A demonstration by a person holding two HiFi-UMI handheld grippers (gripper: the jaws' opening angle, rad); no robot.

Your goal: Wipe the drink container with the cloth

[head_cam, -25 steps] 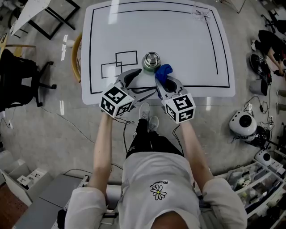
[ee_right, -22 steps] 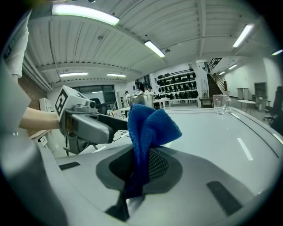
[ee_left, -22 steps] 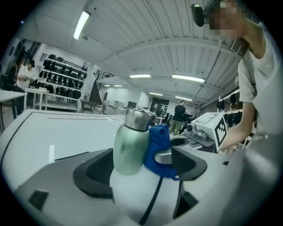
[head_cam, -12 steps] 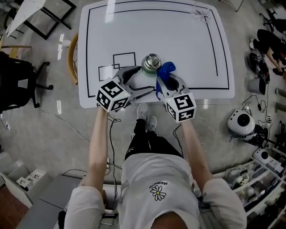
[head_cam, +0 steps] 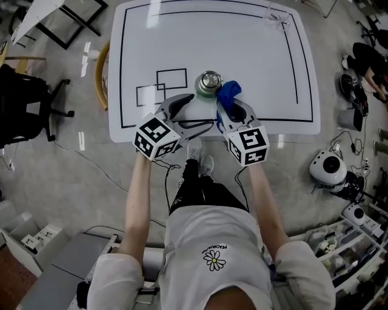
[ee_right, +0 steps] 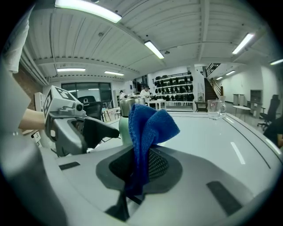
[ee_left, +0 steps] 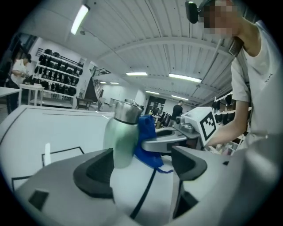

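Observation:
A pale green metal bottle [head_cam: 208, 83] [ee_left: 120, 139] [ee_right: 124, 121] with a steel cap stands upright on the white table [head_cam: 242, 48], near its front edge. My right gripper [head_cam: 225, 109] [ee_right: 142, 165] is shut on a blue cloth [head_cam: 228, 94] [ee_right: 148, 137], which presses against the bottle's right side. A wad of that blue cloth [ee_left: 147, 142] touches the bottle in the left gripper view. My left gripper [head_cam: 182, 109] [ee_left: 139, 167] is open just in front and left of the bottle, with the bottle's base showing between its jaws.
Black rectangles [head_cam: 160, 86] are drawn on the table left of the bottle. A glass mug [head_cam: 273, 17] [ee_right: 214, 109] stands at the far right corner. Chairs [head_cam: 27, 103] stand left of the table, and bins and gear [head_cam: 333, 169] lie on the floor at the right.
Both grippers and the cloth have stayed at the bottle, shifting only slightly as the head view moved. The cloth now sits against the bottle's right side.

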